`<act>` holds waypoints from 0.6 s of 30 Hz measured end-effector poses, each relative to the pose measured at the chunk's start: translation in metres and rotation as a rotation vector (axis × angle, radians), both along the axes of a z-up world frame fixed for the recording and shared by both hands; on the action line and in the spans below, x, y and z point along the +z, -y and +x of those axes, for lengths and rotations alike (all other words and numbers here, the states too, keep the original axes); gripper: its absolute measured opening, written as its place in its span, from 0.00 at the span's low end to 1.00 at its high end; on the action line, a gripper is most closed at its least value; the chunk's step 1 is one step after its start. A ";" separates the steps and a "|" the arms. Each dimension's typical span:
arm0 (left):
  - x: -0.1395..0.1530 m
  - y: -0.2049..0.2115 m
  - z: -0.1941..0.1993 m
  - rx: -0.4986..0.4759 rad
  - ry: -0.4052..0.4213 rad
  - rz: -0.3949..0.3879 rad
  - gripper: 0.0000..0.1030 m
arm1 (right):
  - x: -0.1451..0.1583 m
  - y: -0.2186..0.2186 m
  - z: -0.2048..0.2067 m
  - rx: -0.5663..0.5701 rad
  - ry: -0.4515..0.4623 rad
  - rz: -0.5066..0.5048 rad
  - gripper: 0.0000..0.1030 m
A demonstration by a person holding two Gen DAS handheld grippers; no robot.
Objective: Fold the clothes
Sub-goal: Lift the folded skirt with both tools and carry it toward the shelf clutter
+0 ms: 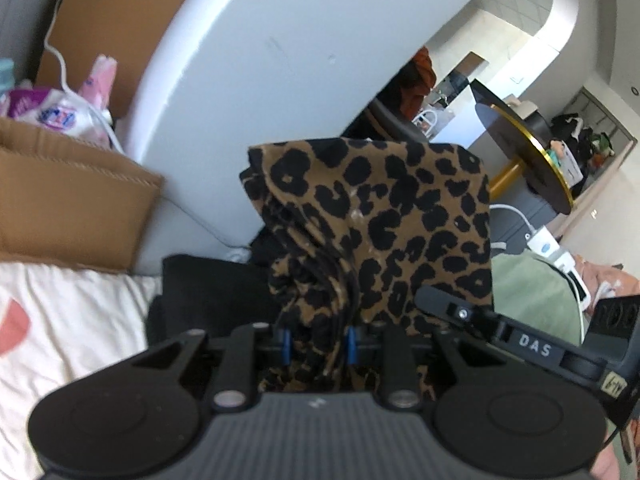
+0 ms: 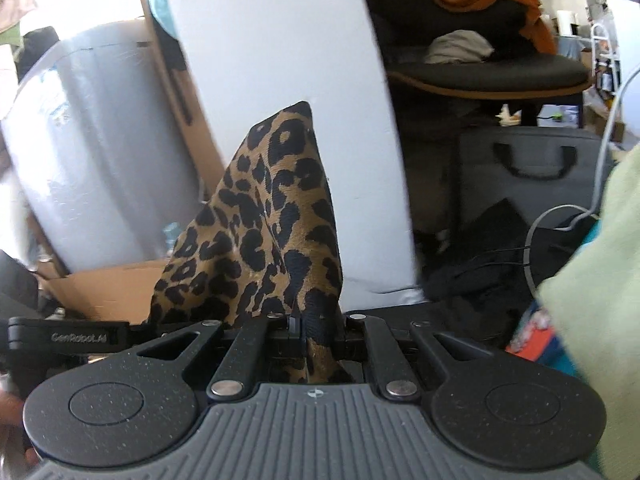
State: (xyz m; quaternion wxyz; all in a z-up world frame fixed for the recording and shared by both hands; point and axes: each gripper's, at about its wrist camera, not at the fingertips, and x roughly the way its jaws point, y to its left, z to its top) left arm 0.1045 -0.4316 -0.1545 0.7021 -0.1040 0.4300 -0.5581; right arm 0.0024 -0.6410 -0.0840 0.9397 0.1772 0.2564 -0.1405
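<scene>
hold: you have the leopard-print garment point(image 1: 384, 216) pinched in both tools, likely to spread it for folding | left gripper point(image 1: 318, 344): clamped on a thick bunch | right gripper point(image 2: 316, 326): nearly closed on a thin edge | garment: raised above the bed point(image 1: 60, 320) | pose: both point forward, tilted slightly downward, side by side

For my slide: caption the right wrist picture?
Right tool shut on spotted cloth, white wall behind.

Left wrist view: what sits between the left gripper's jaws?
A bunched fold of the leopard-print garment fills the left gripper; the left wrist view shows its jaws shut on it.
</scene>
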 end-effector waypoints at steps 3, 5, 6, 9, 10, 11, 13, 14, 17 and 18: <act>-0.012 0.014 -0.006 0.009 -0.041 -0.005 0.25 | -0.001 0.015 0.000 -0.023 -0.027 -0.012 0.08; -0.020 0.022 -0.009 0.013 -0.056 -0.009 0.25 | -0.002 0.023 0.001 -0.027 -0.050 -0.028 0.08; -0.026 0.025 -0.009 0.015 -0.064 -0.005 0.25 | -0.004 0.027 0.004 -0.028 -0.064 -0.036 0.08; -0.046 0.035 -0.008 0.020 -0.089 0.014 0.25 | -0.019 0.038 0.013 -0.029 -0.105 -0.040 0.08; -0.052 0.038 -0.007 0.022 -0.098 0.020 0.25 | -0.026 0.042 0.016 -0.030 -0.117 -0.037 0.08; -0.059 0.041 -0.007 0.024 -0.106 0.026 0.25 | -0.033 0.044 0.019 -0.033 -0.128 -0.034 0.08; -0.072 0.046 -0.003 0.025 -0.113 0.042 0.25 | -0.049 0.048 0.024 -0.040 -0.150 -0.028 0.08; -0.078 0.047 -0.001 0.027 -0.115 0.051 0.25 | -0.057 0.050 0.027 -0.045 -0.158 -0.024 0.08; -0.095 0.052 0.009 0.039 -0.131 0.076 0.25 | -0.079 0.054 0.037 -0.048 -0.178 0.005 0.08; -0.101 0.053 0.013 0.044 -0.140 0.083 0.25 | -0.086 0.056 0.041 -0.049 -0.184 0.015 0.08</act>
